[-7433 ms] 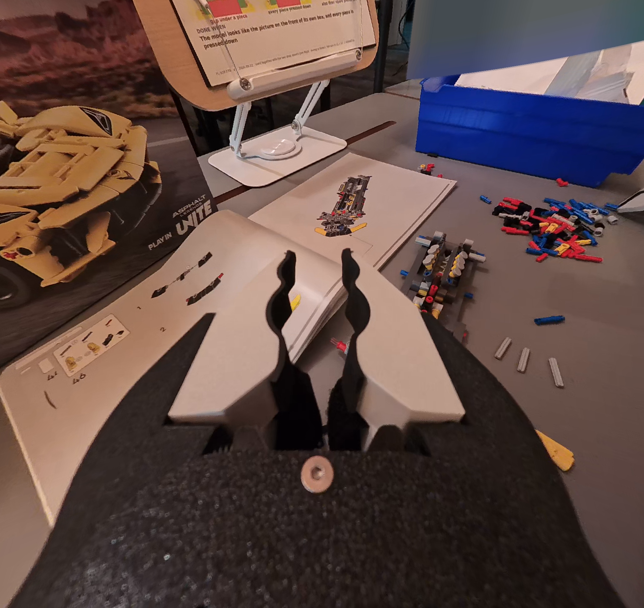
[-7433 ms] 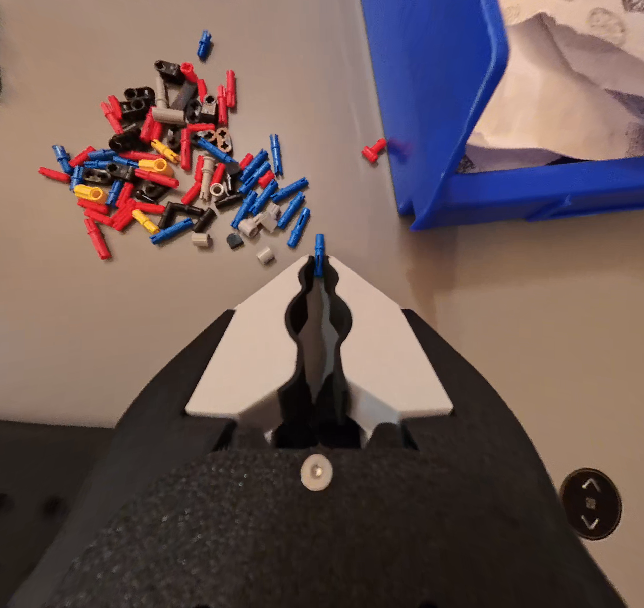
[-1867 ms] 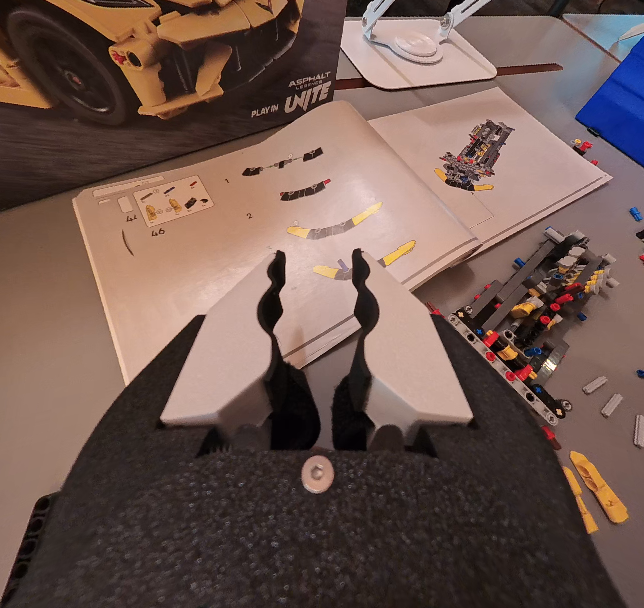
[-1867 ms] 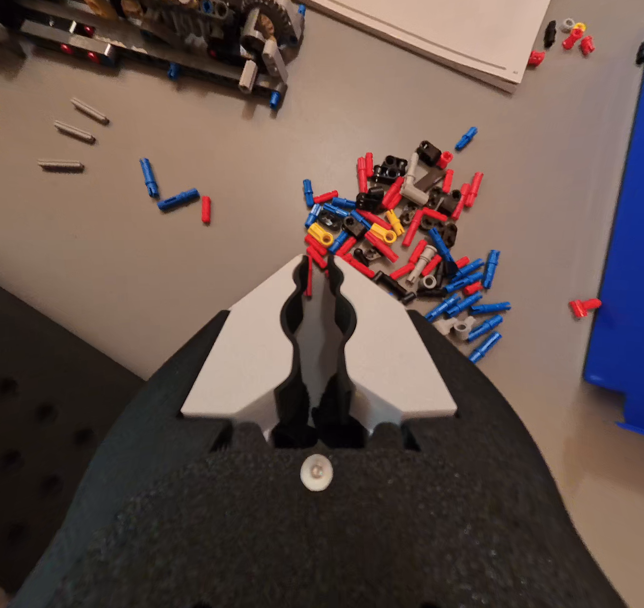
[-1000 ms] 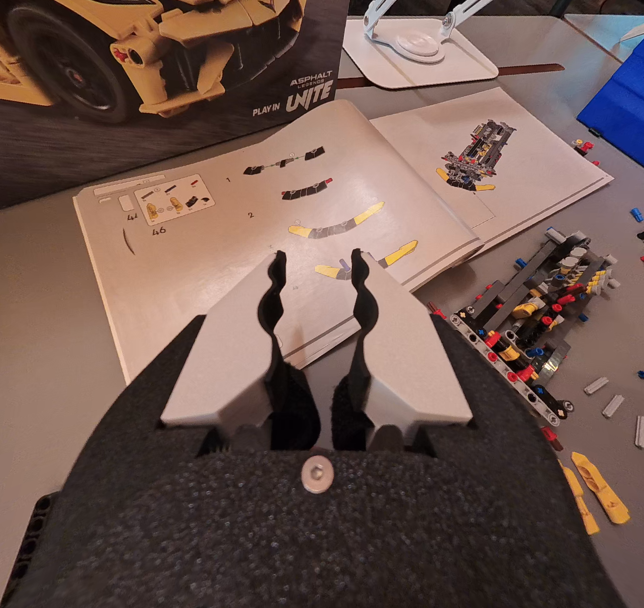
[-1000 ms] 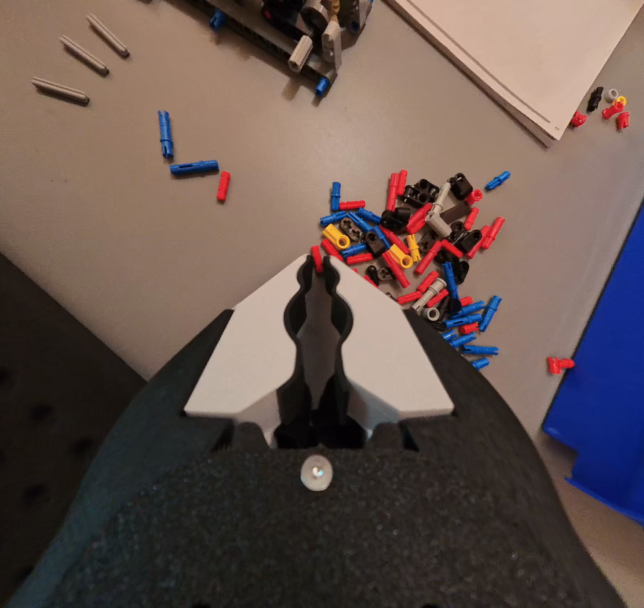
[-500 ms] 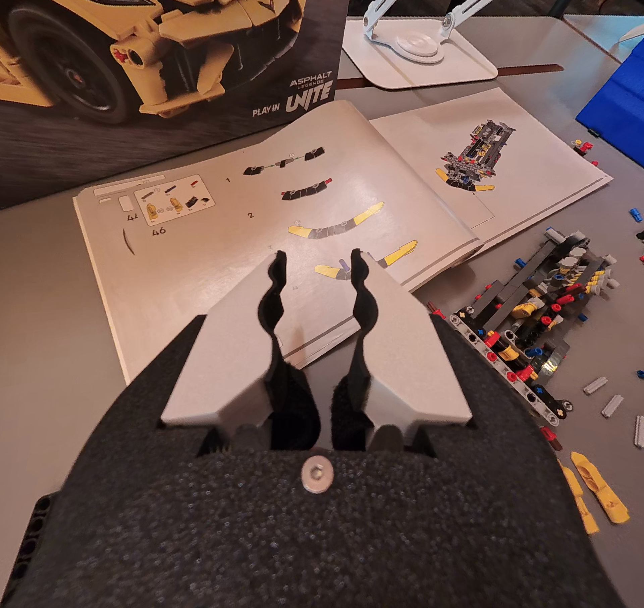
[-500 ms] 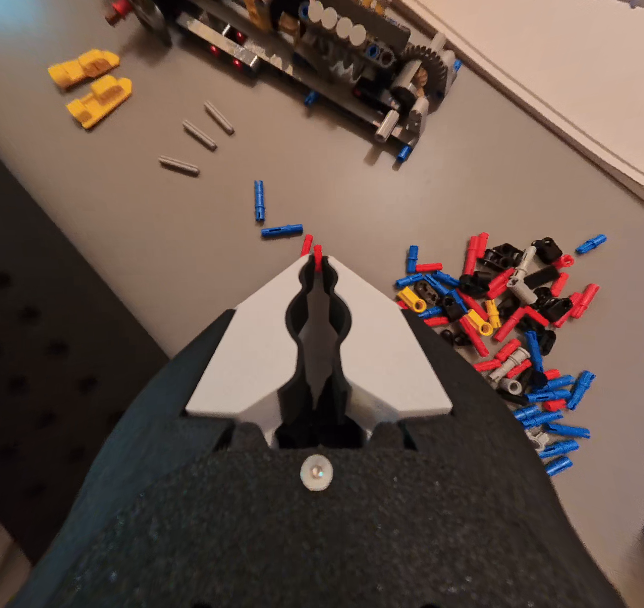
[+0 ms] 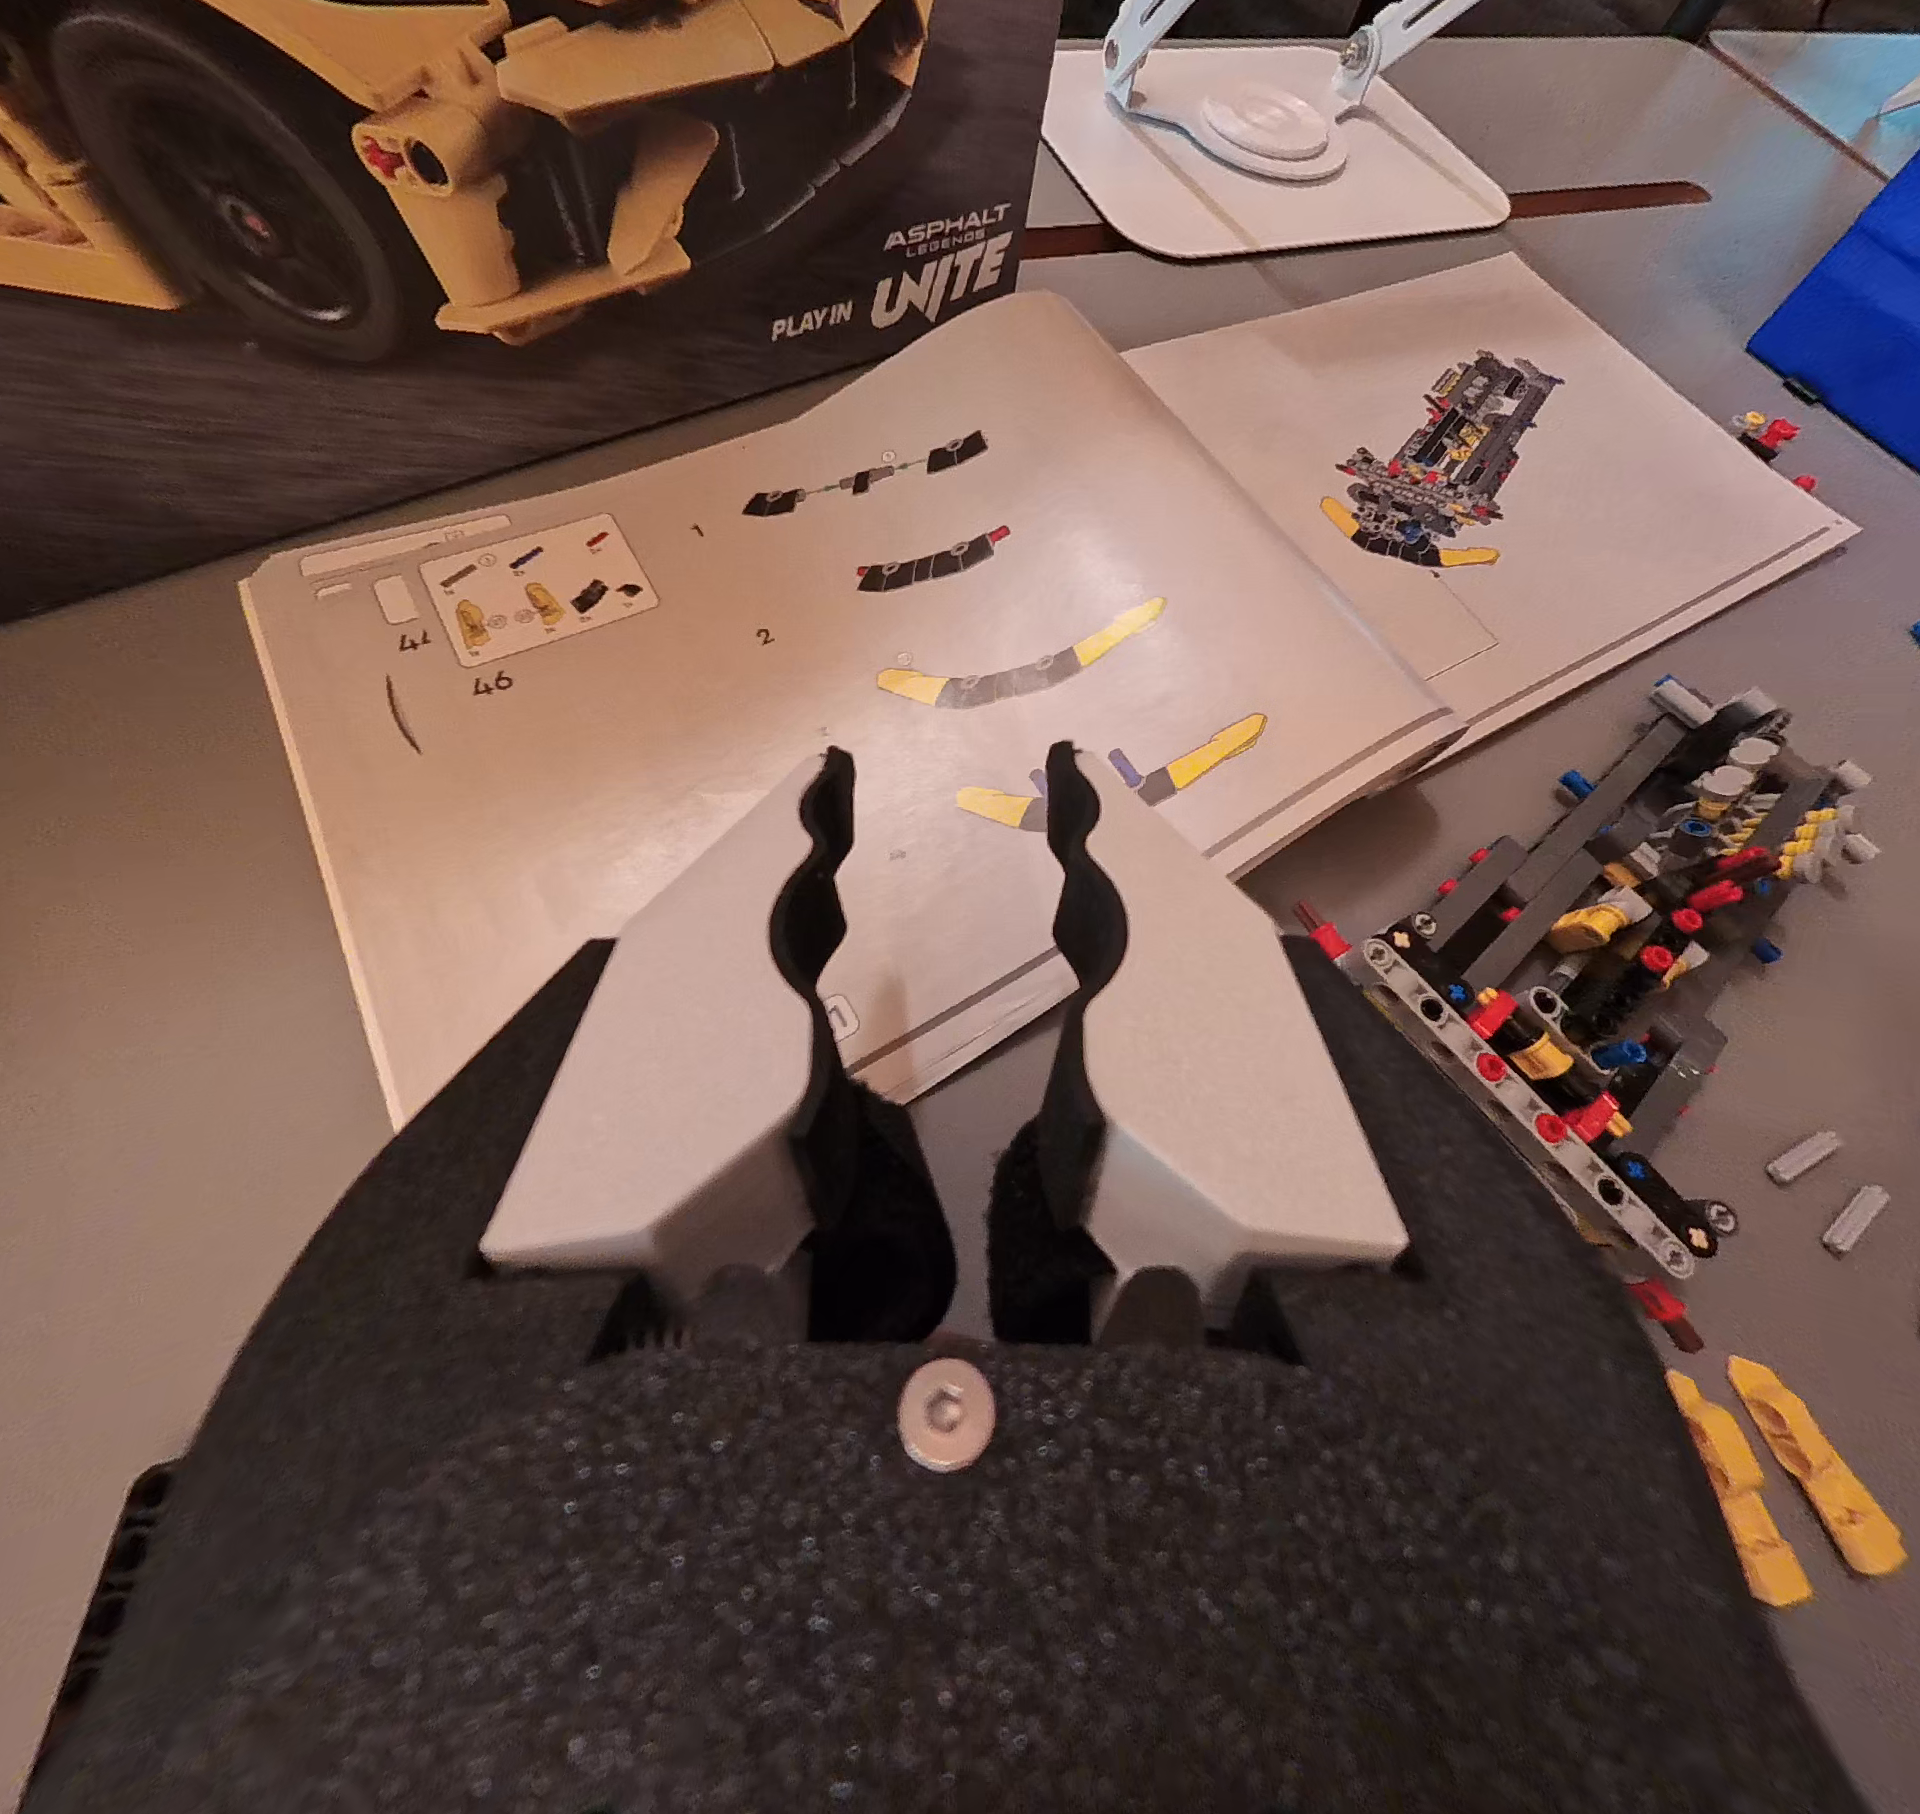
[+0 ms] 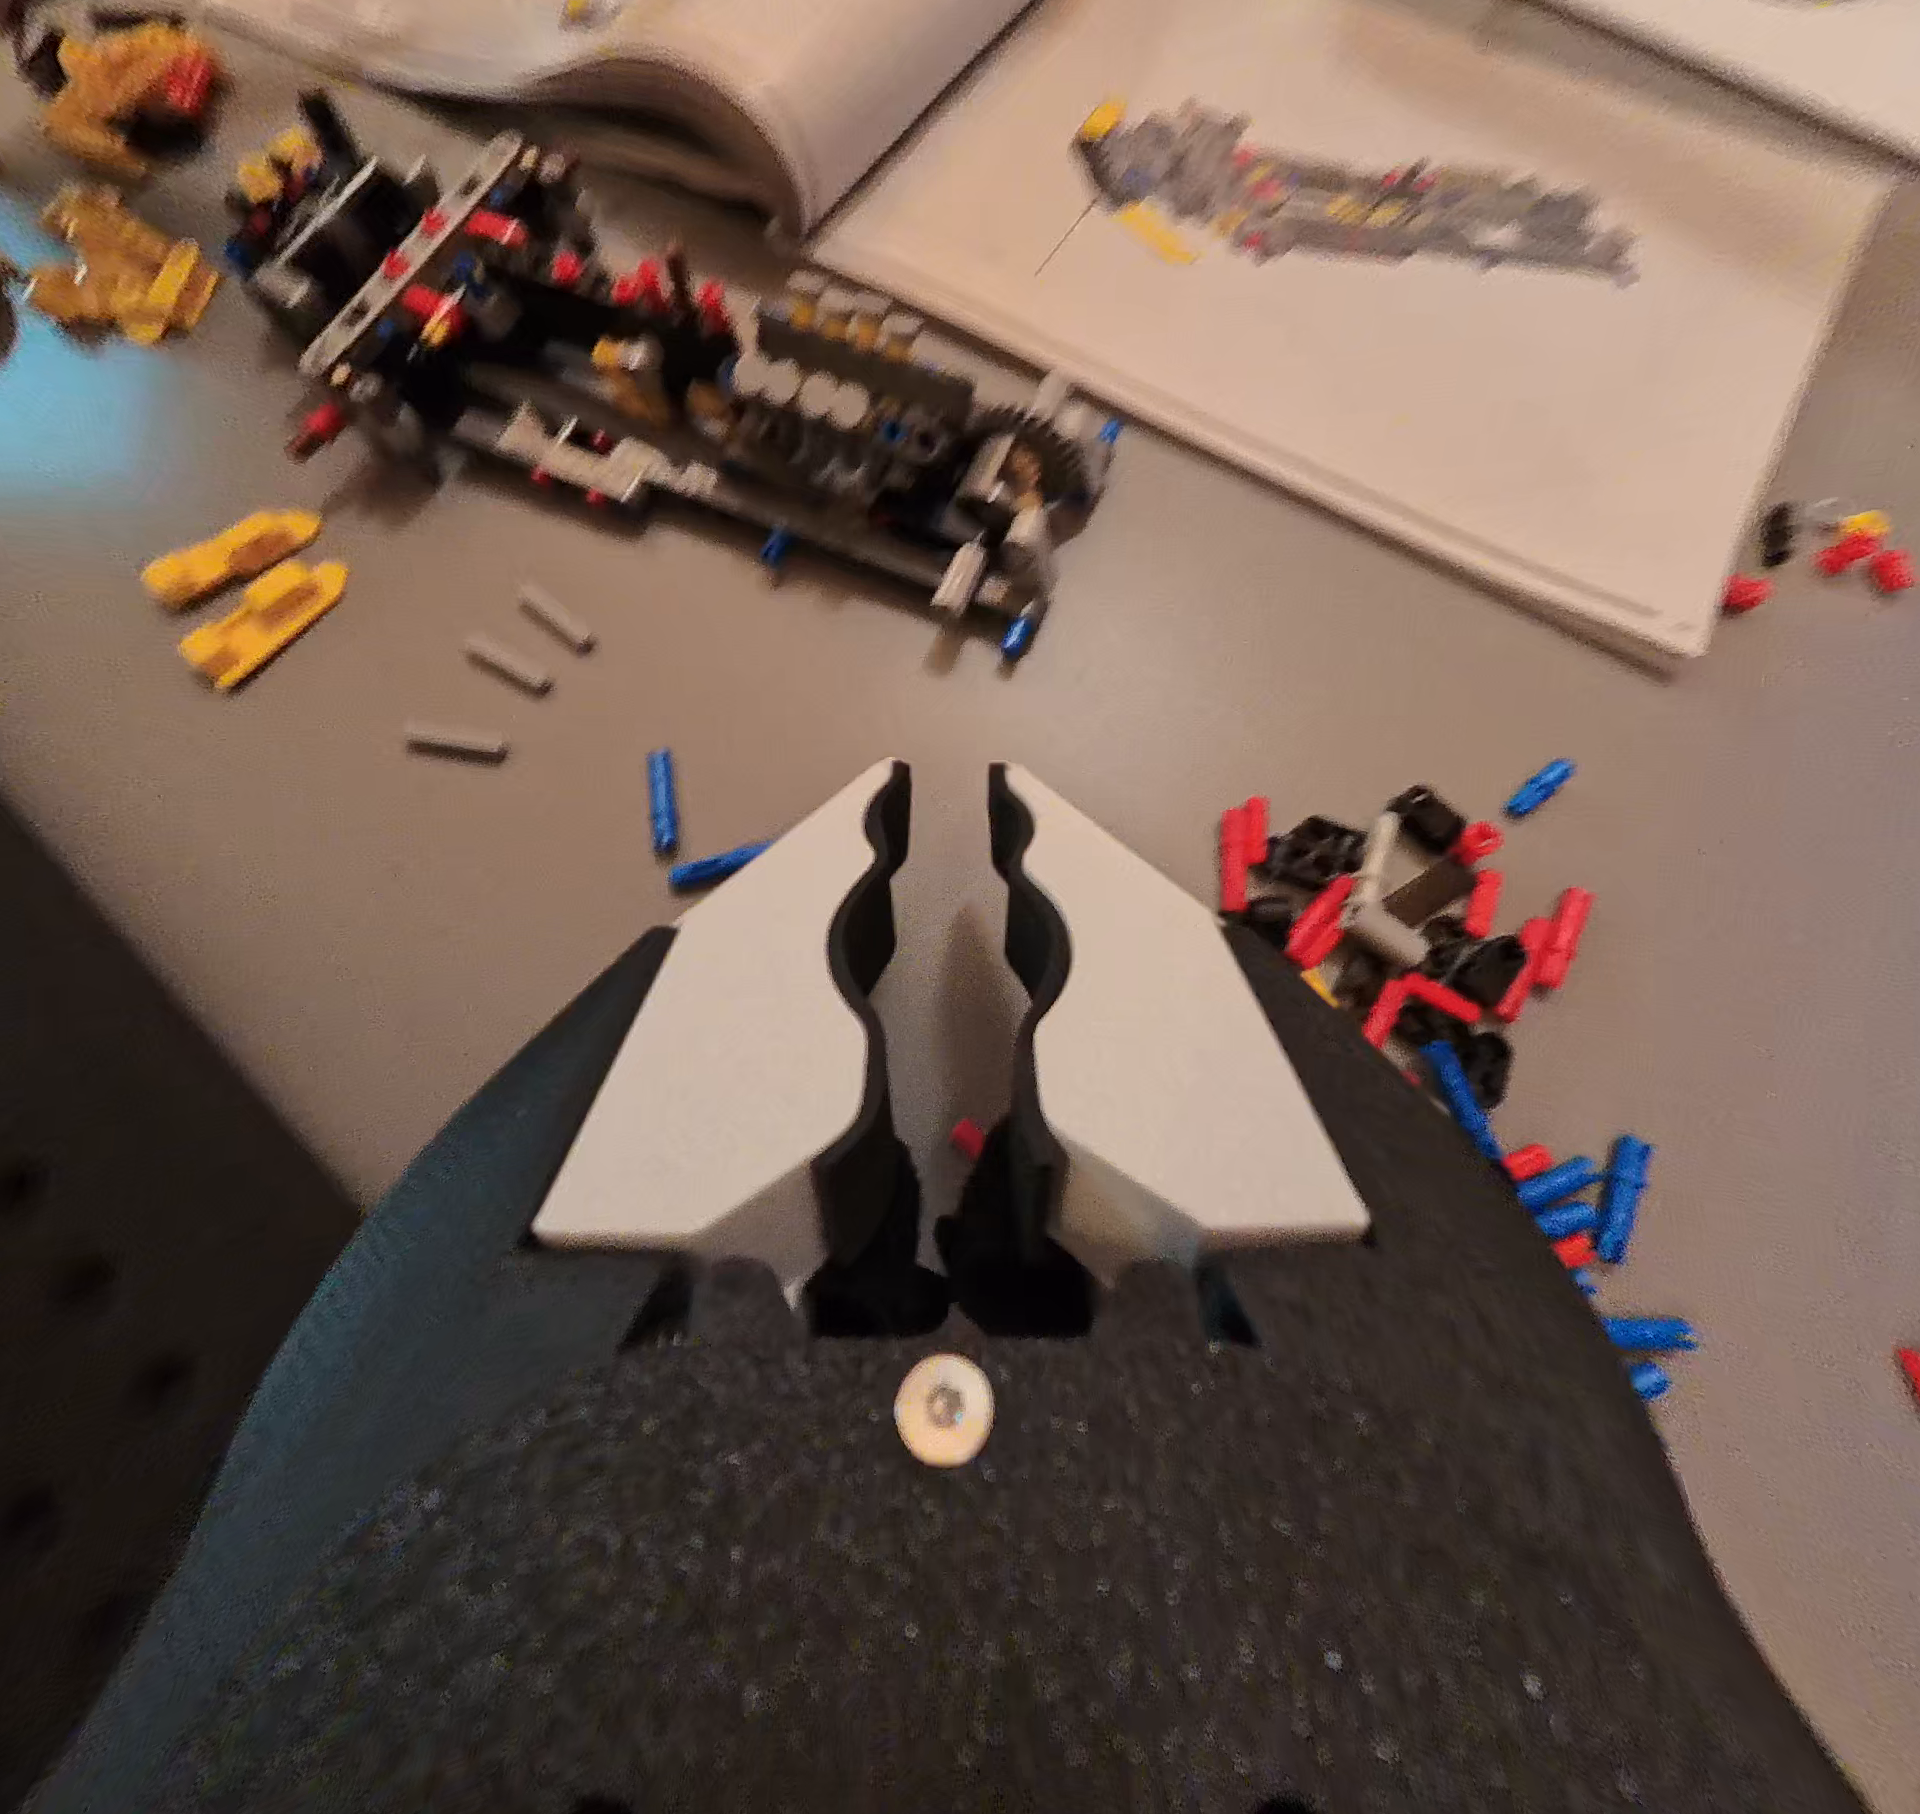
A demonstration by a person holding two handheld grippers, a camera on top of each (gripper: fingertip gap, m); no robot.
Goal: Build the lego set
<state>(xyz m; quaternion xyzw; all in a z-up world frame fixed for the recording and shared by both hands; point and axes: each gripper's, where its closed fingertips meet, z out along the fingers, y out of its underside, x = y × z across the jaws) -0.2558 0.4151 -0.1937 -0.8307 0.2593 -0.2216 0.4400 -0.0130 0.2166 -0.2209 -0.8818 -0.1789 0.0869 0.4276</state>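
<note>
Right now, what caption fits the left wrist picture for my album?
Open left gripper hovering over the instruction booklet, half-built lego chassis lying beside it.

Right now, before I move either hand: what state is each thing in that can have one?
left gripper: open, empty, over the booklet.
right gripper: open, empty, over the table.
instruction booklet: lying open.
chassis build: part-built, flat on the table.
loose pin pile: scattered, unsorted.
two yellow panels: loose, side by side, unattached.
three grey axles: loose, unattached.
</note>
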